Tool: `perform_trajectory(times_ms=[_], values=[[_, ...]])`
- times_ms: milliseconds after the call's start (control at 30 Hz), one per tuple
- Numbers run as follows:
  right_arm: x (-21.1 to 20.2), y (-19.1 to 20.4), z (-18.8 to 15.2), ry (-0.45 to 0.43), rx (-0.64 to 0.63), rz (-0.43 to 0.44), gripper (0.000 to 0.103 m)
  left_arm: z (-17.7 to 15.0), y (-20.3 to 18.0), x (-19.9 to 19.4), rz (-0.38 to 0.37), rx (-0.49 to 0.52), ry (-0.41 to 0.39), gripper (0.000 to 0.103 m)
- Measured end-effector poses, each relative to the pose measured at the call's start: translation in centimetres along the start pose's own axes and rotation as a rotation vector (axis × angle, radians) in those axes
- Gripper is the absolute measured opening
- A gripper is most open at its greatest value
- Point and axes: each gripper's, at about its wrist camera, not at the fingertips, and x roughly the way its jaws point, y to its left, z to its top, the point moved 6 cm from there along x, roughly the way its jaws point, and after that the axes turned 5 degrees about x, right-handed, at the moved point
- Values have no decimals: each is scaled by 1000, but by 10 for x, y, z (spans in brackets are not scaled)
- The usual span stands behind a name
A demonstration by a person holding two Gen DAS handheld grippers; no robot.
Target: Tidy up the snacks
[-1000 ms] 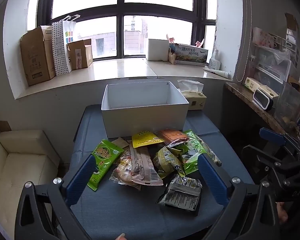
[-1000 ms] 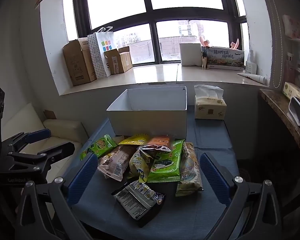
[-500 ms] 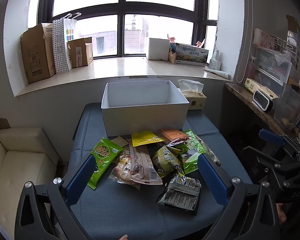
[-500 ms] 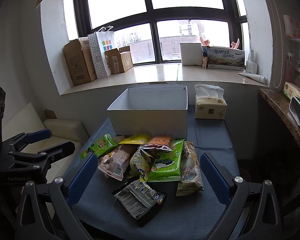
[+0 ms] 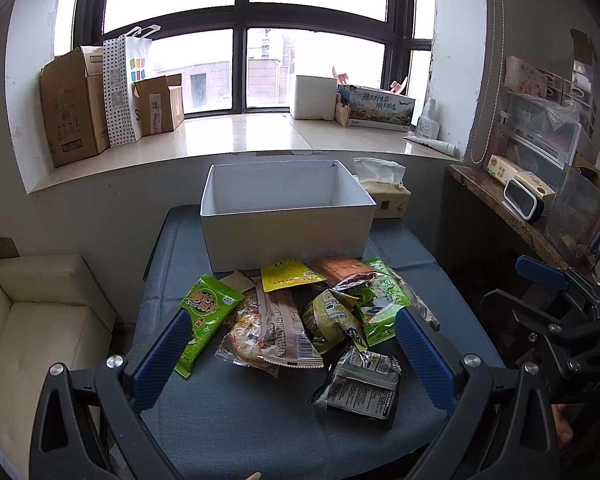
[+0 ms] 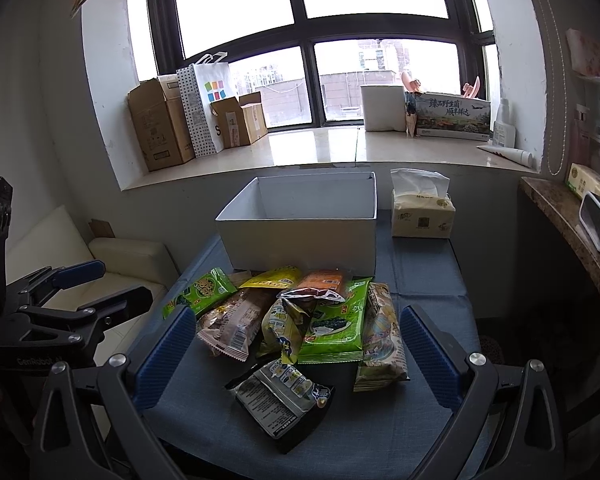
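I hold my left gripper [image 5: 291, 356] and my right gripper [image 6: 295, 354] side by side above the near edge of the blue-covered table [image 5: 227, 424], both with jaws spread wide and nothing between them, because from here each camera takes in the whole heap and I can choose a first packet. The snacks [image 5: 300, 312] lie in a loose overlapping pile in the middle of the table, just in front of the white box [image 5: 285, 216], which stands open and looks empty, so I judge it is where they should go. The packets are thin, crinkly foil and plastic: a green one [image 5: 203, 312] at the left edge, a yellow one [image 5: 289, 274] and an orange one [image 5: 340, 268] nearest the box, and a dark printed one [image 6: 281, 398] lying apart at the front. That lone packet looks the easiest first pick, since nothing rests on it. A tissue box [image 6: 422, 212] sits beside the white box.
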Motion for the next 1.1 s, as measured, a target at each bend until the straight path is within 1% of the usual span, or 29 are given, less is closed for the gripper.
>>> perform_trajectory(times_ms=[733, 1100], values=[[1, 2, -2, 6, -2, 11, 103, -4, 4, 3, -13, -18, 6, 103], [2, 3, -2, 8, -5, 17, 103, -4, 6, 3, -7, -27, 10, 103]])
